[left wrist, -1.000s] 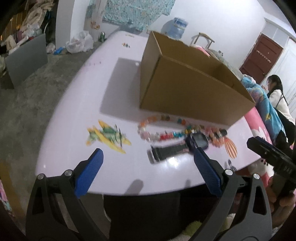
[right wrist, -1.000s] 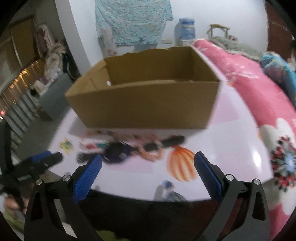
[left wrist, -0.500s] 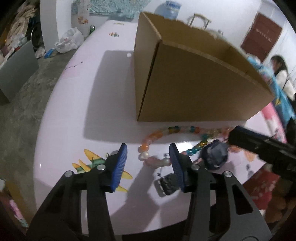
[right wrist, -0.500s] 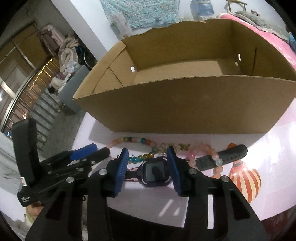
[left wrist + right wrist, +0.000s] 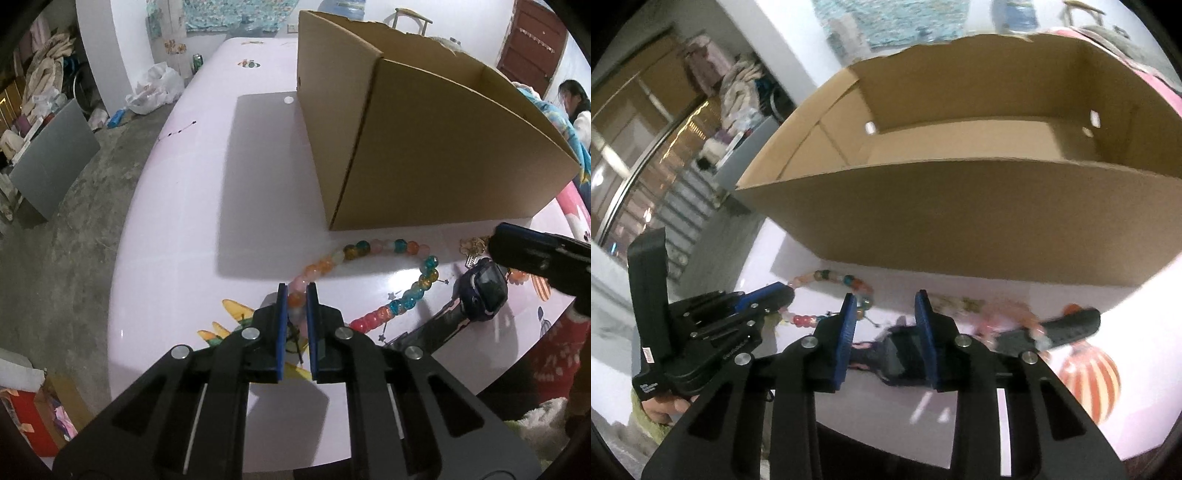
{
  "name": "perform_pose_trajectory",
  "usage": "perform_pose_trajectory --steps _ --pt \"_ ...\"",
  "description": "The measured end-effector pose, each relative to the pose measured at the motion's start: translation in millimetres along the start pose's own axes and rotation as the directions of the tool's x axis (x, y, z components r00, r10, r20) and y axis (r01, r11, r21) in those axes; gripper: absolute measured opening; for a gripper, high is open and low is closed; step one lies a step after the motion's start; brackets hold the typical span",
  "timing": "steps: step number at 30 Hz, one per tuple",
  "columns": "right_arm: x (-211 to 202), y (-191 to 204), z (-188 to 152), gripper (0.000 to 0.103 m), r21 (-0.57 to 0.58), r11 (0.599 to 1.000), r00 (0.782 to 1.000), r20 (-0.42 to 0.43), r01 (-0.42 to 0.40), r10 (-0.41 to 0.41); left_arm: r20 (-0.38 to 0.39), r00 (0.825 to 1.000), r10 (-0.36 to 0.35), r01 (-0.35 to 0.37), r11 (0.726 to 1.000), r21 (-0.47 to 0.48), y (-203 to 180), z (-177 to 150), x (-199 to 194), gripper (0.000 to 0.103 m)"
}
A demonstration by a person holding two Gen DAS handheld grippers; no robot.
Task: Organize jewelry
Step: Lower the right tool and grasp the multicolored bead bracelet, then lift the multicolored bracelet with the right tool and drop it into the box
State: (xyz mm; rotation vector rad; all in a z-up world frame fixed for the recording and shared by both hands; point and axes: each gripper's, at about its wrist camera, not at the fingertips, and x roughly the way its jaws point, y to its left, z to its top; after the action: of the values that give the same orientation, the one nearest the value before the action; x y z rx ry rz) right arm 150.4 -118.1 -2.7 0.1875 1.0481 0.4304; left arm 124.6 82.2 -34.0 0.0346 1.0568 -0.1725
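Cardboard, brown and open-topped, the box (image 5: 436,147) fills the upper right of the left-wrist view on a glossy pale pink tabletop (image 5: 192,221). Below it, the left gripper (image 5: 294,295) has just closed onto the multicoloured glass-bead bracelet (image 5: 384,254), pinching its pale pink end. Low and central in the right-wrist view, the right gripper (image 5: 884,306) has been closing around the dark blue smartwatch (image 5: 897,354), apparently gripping its case. Lifting both straight up, high enough to clear the box wall, should avoid snagging the tangled strands.
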Motion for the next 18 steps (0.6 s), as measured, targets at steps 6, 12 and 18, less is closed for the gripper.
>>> perform_pose_trajectory --steps 6,12,18 --pt "27.7 23.2 8.9 0.029 -0.097 0.994 0.997 -0.056 0.051 -0.057 -0.004 1.000 -0.009 0.009 1.000 -0.005 2.8 4.0 1.7 0.009" --pt "45.3 32.8 8.3 0.022 -0.168 0.978 0.986 -0.098 0.120 -0.138 -0.015 1.000 -0.014 0.014 1.000 -0.009 3.0 2.3 2.8 0.009" --pt "43.7 38.7 4.9 0.011 -0.202 0.969 0.982 -0.089 0.144 -0.164 -0.014 1.000 0.021 -0.020 1.000 0.009 -3.0 5.1 4.4 0.009"
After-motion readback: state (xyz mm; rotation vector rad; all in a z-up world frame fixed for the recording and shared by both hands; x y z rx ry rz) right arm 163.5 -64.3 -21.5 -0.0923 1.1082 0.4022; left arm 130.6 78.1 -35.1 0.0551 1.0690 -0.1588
